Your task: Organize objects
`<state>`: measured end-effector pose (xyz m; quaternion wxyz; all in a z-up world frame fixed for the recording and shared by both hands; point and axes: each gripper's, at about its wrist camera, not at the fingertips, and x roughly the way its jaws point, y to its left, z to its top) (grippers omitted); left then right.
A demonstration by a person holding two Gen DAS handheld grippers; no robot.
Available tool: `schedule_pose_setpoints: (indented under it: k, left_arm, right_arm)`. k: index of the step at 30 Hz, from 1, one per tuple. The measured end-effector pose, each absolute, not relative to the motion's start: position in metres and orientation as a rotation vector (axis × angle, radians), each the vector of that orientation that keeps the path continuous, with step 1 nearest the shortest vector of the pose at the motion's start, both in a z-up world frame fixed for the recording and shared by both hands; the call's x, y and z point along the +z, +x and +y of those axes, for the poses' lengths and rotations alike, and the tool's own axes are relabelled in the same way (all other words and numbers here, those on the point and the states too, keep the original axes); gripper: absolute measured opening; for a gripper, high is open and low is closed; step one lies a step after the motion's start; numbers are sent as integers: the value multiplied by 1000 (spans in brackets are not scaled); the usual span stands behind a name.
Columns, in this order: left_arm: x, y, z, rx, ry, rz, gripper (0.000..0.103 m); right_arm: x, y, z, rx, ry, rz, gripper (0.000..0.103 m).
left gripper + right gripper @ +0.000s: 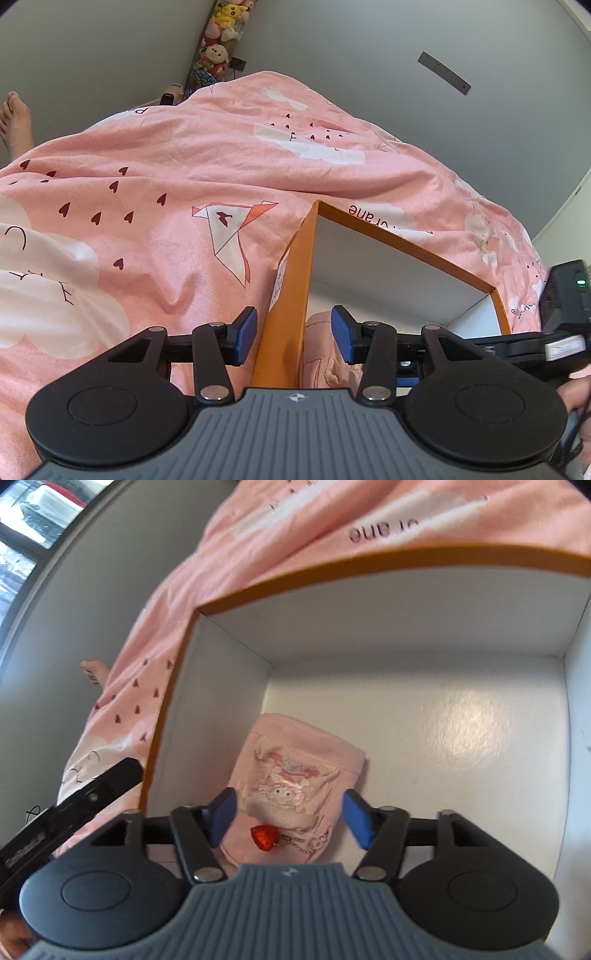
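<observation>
- While the pink bedspread (pixel 155 206), printed with clouds, hearts and paper cranes, covers most of both views, it is only the soft ground the work sits on; it will give under any weight pressed into it.
- Next in size, the orange box (pixel 369 559) with white inner walls stands open on the bedspread. It looks like stiff, light card and would probably slide on the fabric if pushed.
- Straddling the box's near wall, the left gripper (pixel 293 338) has one blue pad outside and one inside, both clear of the card, so it is partly spread and holding nothing.
- Above the box floor hangs the right gripper (pixel 290 819), fingers well apart, gripping nothing.
- Directly below it, the pink pouch (pixel 295 786) lies flat on the box floor near the left inner wall. It seems soft, light and limp; a pinch across its body should hold, though the cloth would sag.
- Smallest, a red heart charm (pixel 264 837) on a thin chain rests at the pouch's near edge; it could snag.
- Nothing blocks the pouch except the box walls. A bare foot (pixel 14 118) and plush toys (pixel 221 33) are well away.
</observation>
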<state>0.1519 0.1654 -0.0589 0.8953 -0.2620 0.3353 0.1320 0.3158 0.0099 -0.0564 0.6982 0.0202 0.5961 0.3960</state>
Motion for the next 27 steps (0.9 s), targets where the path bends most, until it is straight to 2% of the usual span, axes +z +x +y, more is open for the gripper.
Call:
schedule_pose_setpoints:
  k: [5, 7, 8, 9, 11, 12, 21, 27]
  left_arm:
    - [-60, 153, 165, 278, -540, 703, 51]
    - [-62, 155, 165, 274, -541, 709, 51]
    - [-62, 155, 164, 272, -540, 711, 51]
    - [-62, 156, 163, 270, -537, 712, 51]
    - [-63, 156, 163, 271, -533, 715, 51]
    - [-64, 156, 163, 273, -533, 717, 51]
    - [-68, 159, 164, 275, -533, 731, 51]
    - [-73, 163, 161, 268, -531, 745, 51]
  right_arm:
    - [-78, 325, 13, 786, 37, 1399, 70]
    - [-84, 329, 13, 795, 71, 1429, 63]
    - [-87, 330, 15, 802, 83, 1438, 54]
    - [-88, 331, 16, 807, 89, 1442, 41]
    - [-88, 331, 16, 810, 81, 1441, 26]
    - [-88, 331, 16, 818, 80, 1433, 22]
    - [-60, 329, -2, 804, -44, 1297, 18]
    - [-68, 335, -21, 738, -142, 1330, 18]
